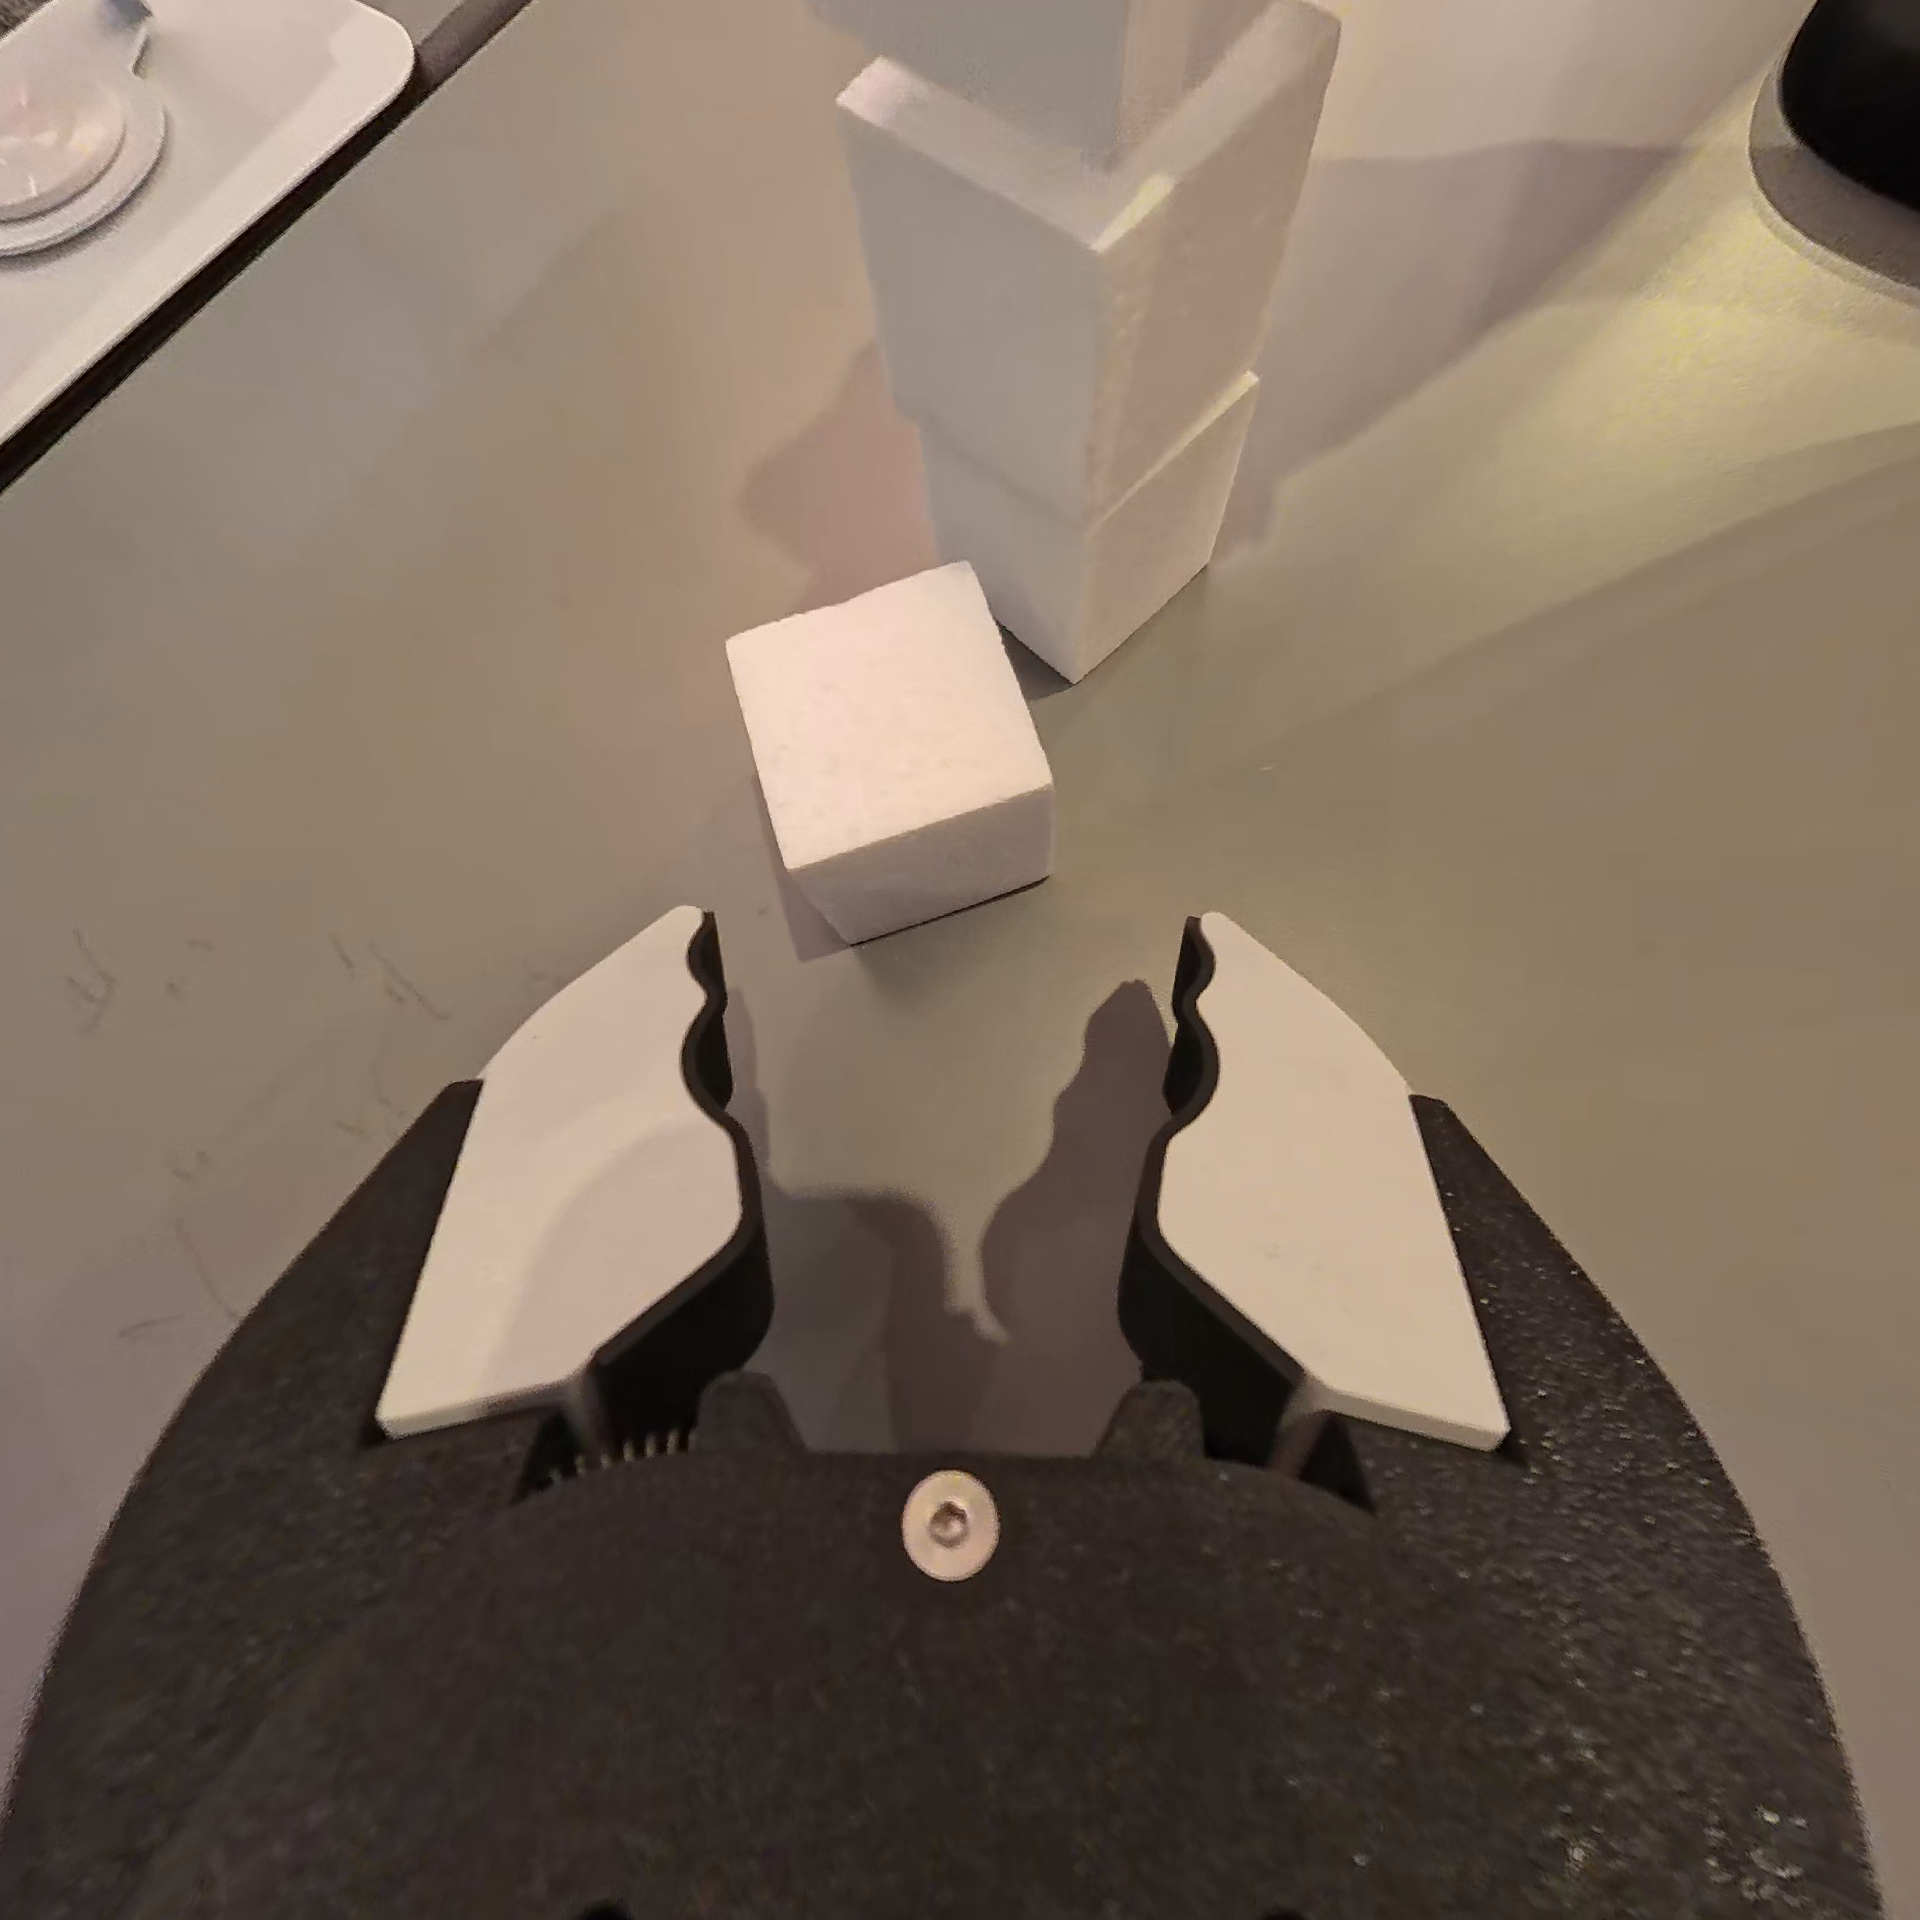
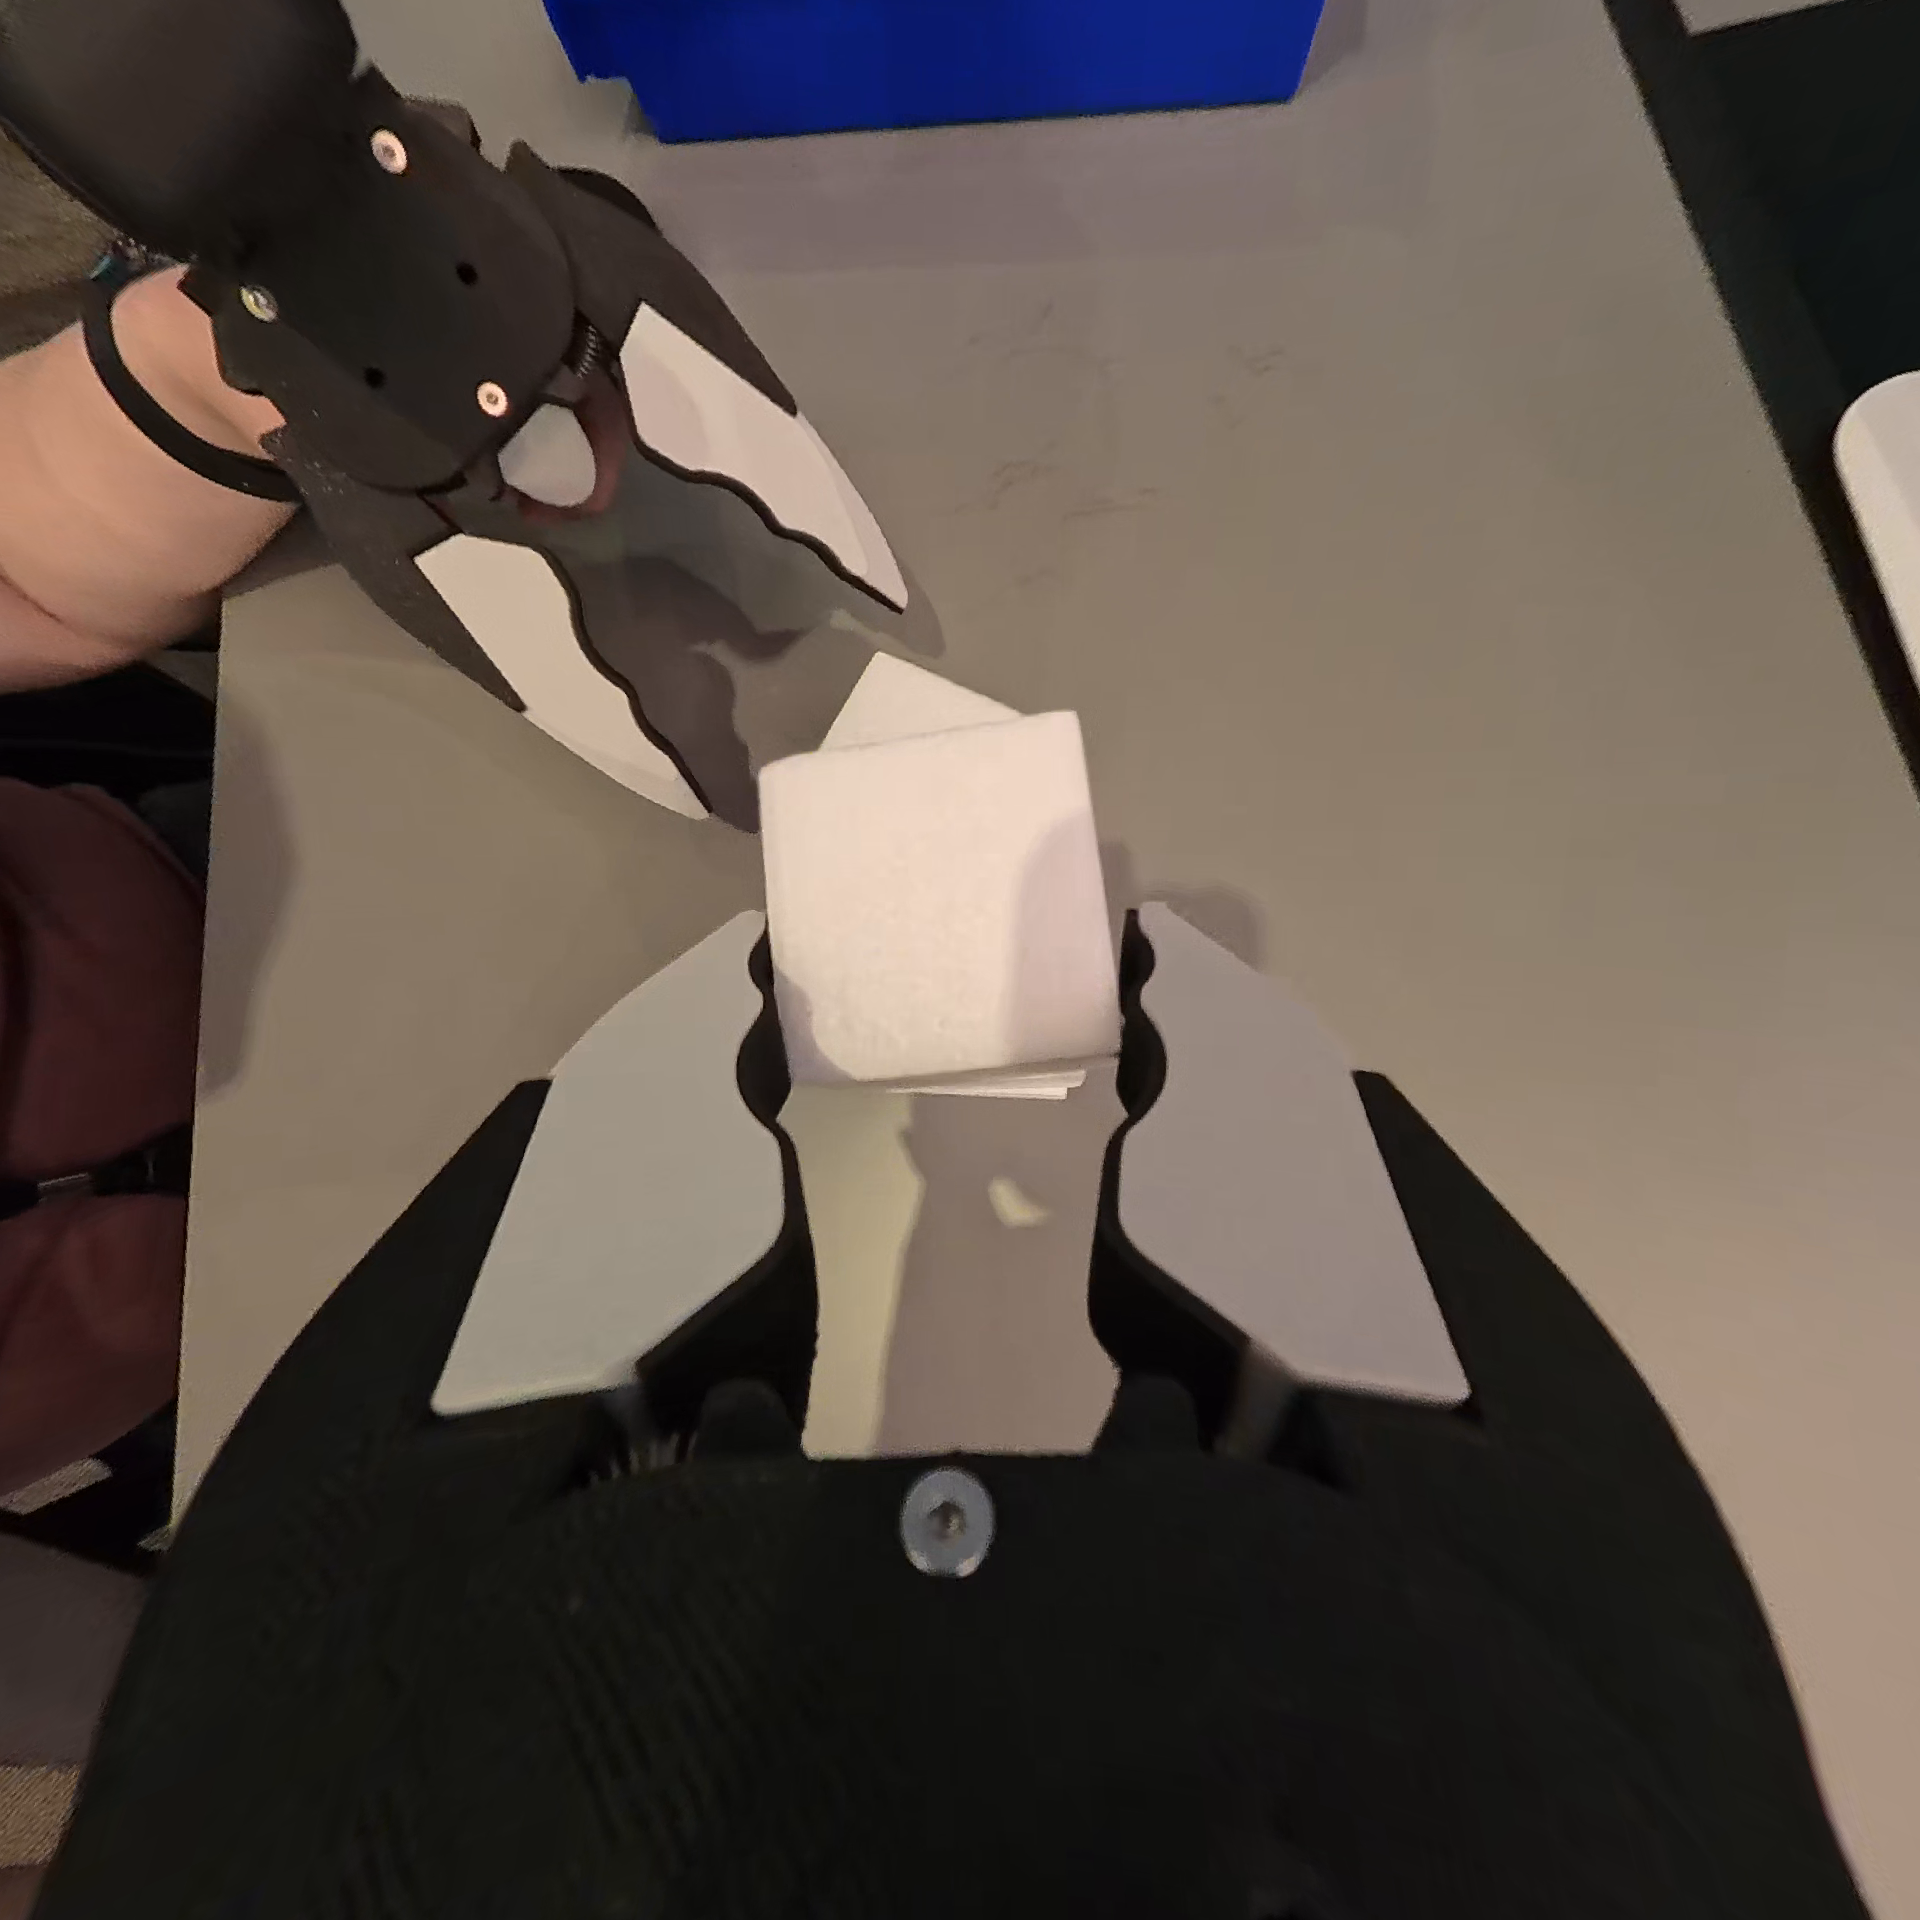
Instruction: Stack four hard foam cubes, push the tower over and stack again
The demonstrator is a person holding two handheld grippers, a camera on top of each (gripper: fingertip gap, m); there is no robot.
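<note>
A tower of white foam cubes [image 1: 1039,343] stands on the grey table [image 1: 416,623], its top cut off by the frame. One loose white cube [image 1: 888,748] lies in front of it. My left gripper [image 1: 945,935] is open and empty, just short of the loose cube. The right wrist view looks down on the tower. My right gripper [image 2: 940,935] has its fingers against both sides of the top cube [image 2: 935,894]. The left gripper [image 2: 810,701] shows open beyond it, beside the loose cube [image 2: 914,696].
A blue bin [image 2: 935,62] stands at the far table edge. A white tray [image 1: 156,104] lies at the upper left, and a black object [image 1: 1860,94] on a grey base at the upper right. A white object [image 2: 1881,499] sits at the right. A hand [image 2: 83,468] holds the left gripper. The gap from one gripper's tips to the other's is roughly 12 centimetres. Both grippers' tips are roughly 30 centimetres from the white object [image 2: 1881,499].
</note>
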